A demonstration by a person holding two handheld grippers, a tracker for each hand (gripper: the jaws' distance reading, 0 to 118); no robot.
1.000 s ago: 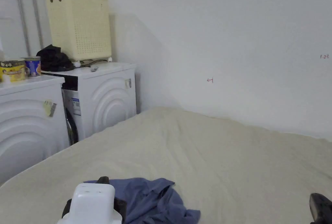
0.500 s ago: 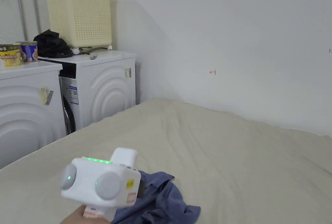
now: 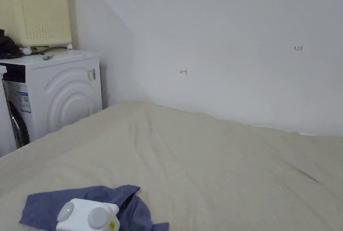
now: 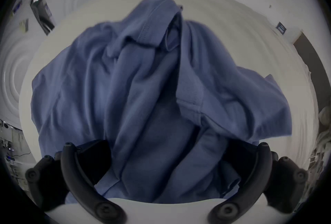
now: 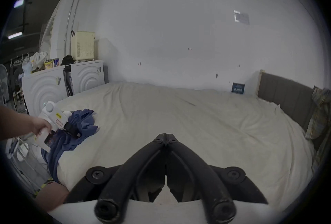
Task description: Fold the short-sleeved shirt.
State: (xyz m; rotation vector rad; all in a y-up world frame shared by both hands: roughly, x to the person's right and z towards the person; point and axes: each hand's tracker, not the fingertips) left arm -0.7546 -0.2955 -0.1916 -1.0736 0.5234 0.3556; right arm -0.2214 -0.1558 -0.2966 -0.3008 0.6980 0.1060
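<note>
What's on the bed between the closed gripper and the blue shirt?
Nothing. In the right gripper view, only bare cream sheet lies between the right gripper and the blue shirt.

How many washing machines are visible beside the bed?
2. In the right gripper view, one washing machine stands nearer the camera and the other beside it, by the wall. More could be hidden at the frame edge.

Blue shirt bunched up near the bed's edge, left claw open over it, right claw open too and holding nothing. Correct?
Not quite: the right claw is shut, its jaws meeting tip to tip over the bare bed in the right gripper view, holding nothing. The rest stands: the blue shirt lies bunched and the left claw is open over it.
</note>
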